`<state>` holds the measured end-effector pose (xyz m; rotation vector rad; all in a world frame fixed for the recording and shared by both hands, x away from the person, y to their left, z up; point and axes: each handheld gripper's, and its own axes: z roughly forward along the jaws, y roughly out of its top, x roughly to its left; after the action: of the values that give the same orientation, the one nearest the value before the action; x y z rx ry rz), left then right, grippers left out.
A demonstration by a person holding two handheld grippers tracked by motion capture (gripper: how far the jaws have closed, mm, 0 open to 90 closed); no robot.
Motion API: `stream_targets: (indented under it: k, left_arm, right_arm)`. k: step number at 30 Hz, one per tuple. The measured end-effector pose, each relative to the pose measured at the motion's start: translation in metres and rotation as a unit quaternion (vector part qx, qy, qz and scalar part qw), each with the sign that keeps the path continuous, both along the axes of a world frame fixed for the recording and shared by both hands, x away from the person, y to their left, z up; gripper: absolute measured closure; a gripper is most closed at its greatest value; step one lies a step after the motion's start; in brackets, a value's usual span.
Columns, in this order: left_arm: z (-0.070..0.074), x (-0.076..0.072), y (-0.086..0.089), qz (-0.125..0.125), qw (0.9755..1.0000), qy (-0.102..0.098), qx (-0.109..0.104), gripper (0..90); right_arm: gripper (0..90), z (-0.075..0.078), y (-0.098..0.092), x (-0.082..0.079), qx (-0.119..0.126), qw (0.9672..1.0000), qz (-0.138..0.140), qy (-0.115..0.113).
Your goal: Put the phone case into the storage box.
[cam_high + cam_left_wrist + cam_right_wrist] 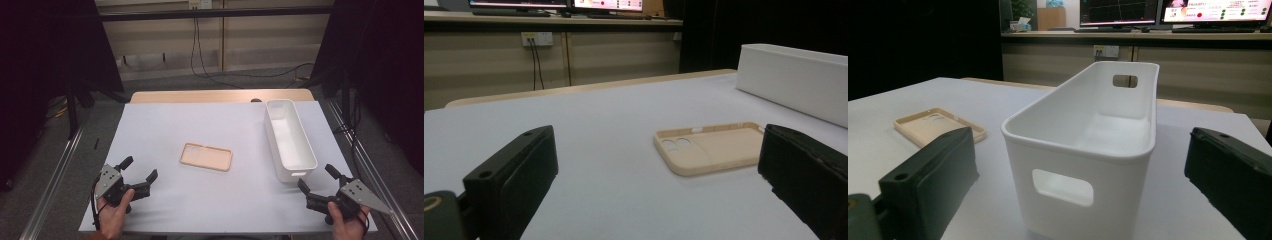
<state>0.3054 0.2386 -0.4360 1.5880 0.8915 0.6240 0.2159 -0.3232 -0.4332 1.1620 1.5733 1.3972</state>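
Left gripper (139,171) at 7 o'clock and right gripper (316,177) at 5 o'clock rest on the white table cover (165,125), jaws spread wide, nothing between them. Beige soft-plastic phone case (206,156) lies flat at table centre, inside up. Long white plastic bin (289,139), empty, sits at 2 o'clock. Judged: start, approach pending; next, the left reaches for the case. No legible writing.
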Motion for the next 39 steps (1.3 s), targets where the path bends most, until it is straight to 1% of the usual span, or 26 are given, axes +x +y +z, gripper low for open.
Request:
stream_targets:
  k: [1,3,4,5,7,12,13,16,18,19,20,24,25,28,30,33,34,35,36,38,39]
  left_arm:
    - [0.0,0.001,-0.002,-0.001,1.0,0.004,-0.004,2.7]
    - [0.0,0.001,-0.002,-0.004,1.0,0.004,-0.005,2.7]
    - [0.0,0.001,-0.004,-0.003,0.9999,0.005,-0.012,2.7]
    - [0.0,0.001,-0.006,-0.008,0.9999,0.007,-0.005,2.7]
    - [0.0,0.002,-0.009,-0.017,0.9998,0.01,-0.007,2.6]
    - [0.0,0.001,-0.014,-0.021,0.9996,0.013,-0.01,2.7]
    - [0.0,0.001,-0.014,-0.028,0.9995,0.015,-0.008,2.7]
    - [0.0,0.001,-0.017,-0.033,0.9993,0.015,-0.01,2.5]
    - [0.0,0.002,-0.019,-0.04,0.999,0.019,-0.009,2.4]
    - [0.0,0.002,-0.02,-0.04,0.9989,0.02,-0.015,2.4]
    - [0.0,0.002,-0.021,-0.043,0.9988,0.02,-0.012,2.4]
    - [0.0,0.004,-0.028,-0.054,0.9982,0.023,-0.015,2.3]
    - [0.0,0.004,-0.029,-0.058,0.998,0.023,-0.011,2.3]
    - [0.001,0.005,-0.033,-0.061,0.9979,0.02,-0.011,2.3]
    - [0.002,0.006,-0.034,-0.061,0.9978,0.024,-0.015,2.3]
    - [0.004,0.007,-0.035,-0.061,0.9979,0.017,-0.01,2.3]
    - [0.004,0.008,-0.037,-0.059,0.998,0.019,-0.014,2.3]
    - [0.005,0.009,-0.04,-0.065,0.9977,0.017,-0.011,2.3]
    - [0.005,0.009,-0.04,-0.065,0.9977,0.017,-0.011,2.3]
    - [0.004,0.01,-0.043,-0.076,0.9969,0.018,-0.004,2.6]
    - [0.004,0.011,-0.044,-0.078,0.9967,0.021,-0.006,3.0]
  right_arm:
    - [0.0,0.0,-0.001,0.0,-0.001,1.0,0.0,0.0]
    - [0.0,0.0,-0.001,0.0,0.0,1.0,0.0,-0.001]
    - [0.0,-0.001,-0.001,0.0,-0.001,1.0,0.002,0.0]
    - [0.0,-0.001,-0.001,-0.001,0.002,1.0,0.001,0.001]
    - [0.0,-0.001,-0.001,0.0,0.001,1.0,0.003,0.001]
    - [0.0,-0.001,0.0,-0.001,0.003,1.0,0.004,0.003]
    - [0.0,-0.001,0.0,-0.001,0.003,1.0,0.005,0.002]
    - [0.0,-0.001,0.001,-0.001,0.001,1.0,0.005,0.003]
    - [0.0,-0.001,0.003,-0.001,-0.001,1.0,0.008,0.003]
    - [0.0,-0.001,0.003,-0.001,-0.001,1.0,0.007,0.005]
    - [0.0,-0.001,0.003,-0.001,-0.001,1.0,0.007,0.005]
    - [0.0,0.0,0.004,-0.001,-0.001,1.0,0.008,0.004]
    - [0.0,-0.001,0.004,-0.001,0.0,0.9999,0.009,0.006]
    - [0.0,-0.001,0.004,-0.001,0.0,0.9999,0.009,0.007]
    - [0.0,-0.001,0.003,-0.001,0.0,0.9999,0.009,0.007]
    - [0.0,-0.001,0.003,-0.001,0.001,1.0,0.008,0.006]
    - [0.0,-0.001,0.003,-0.001,0.001,1.0,0.008,0.006]
    - [0.0,-0.001,0.003,-0.001,0.0,0.9999,0.009,0.007]
    - [0.0,-0.001,0.003,-0.001,0.0,0.9999,0.009,0.007]
    - [0.0,-0.001,0.004,-0.001,-0.001,0.9999,0.01,0.009]
    - [0.0,-0.001,0.004,-0.001,0.0,0.9999,0.01,0.008]
